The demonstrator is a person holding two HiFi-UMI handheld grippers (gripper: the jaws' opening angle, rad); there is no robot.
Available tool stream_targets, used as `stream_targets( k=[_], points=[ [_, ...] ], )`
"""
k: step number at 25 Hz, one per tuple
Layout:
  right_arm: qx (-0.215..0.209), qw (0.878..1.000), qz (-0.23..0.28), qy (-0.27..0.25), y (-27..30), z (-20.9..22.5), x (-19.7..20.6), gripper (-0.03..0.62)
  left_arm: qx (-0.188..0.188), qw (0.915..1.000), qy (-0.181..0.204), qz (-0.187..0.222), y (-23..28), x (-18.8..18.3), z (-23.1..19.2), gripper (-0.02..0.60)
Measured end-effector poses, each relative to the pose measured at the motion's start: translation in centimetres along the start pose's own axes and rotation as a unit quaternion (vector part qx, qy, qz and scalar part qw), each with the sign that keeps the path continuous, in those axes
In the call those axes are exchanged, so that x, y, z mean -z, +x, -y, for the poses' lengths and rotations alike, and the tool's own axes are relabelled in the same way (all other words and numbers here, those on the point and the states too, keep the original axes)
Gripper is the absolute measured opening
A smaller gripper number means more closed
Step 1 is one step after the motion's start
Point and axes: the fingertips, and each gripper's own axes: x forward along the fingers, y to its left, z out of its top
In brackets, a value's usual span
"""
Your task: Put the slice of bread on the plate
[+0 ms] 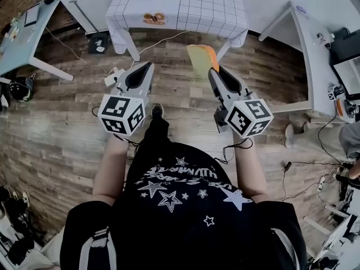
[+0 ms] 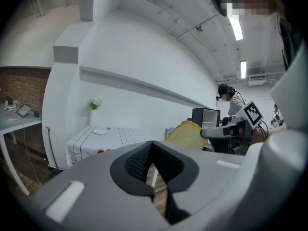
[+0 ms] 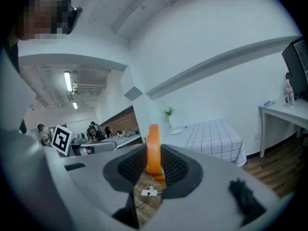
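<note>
My right gripper (image 1: 212,70) is shut on a slice of bread (image 1: 201,59), which stands upright on edge between its pads, orange crust toward the camera (image 3: 153,153). In the left gripper view the bread (image 2: 186,134) shows as a pale yellow slice sticking out of the right gripper (image 2: 226,131). Beside it at about the same height, my left gripper (image 1: 148,66) is shut with nothing in it (image 2: 151,146). A small white plate (image 2: 100,131) lies on the table with the checked cloth (image 1: 185,4), ahead of both grippers and apart from them; it also appears in the right gripper view (image 3: 176,132).
A wooden floor lies between me and the table, with cables and a white power strip (image 1: 112,76) on it. A vase with a plant (image 2: 94,110) stands by the plate. Desks flank both sides (image 1: 22,38), (image 1: 315,55). A person sits at the right (image 1: 349,139).
</note>
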Motion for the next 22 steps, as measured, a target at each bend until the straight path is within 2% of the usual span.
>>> stream_targets(
  k=[5, 22],
  points=[
    [0.027, 1.000, 0.004, -0.002, 2.8, 2.8, -1.1, 0.092, 0.014, 0.9999, -0.002, 0.002, 3.5, -0.7, -2.1, 0.009],
    [0.058, 0.998, -0.017, -0.006, 17.3, 6.6, -4.9, 0.092, 0.054, 0.9983, -0.015, -0.012, 13.0, -3.5, -14.3, 0.009]
  ],
)
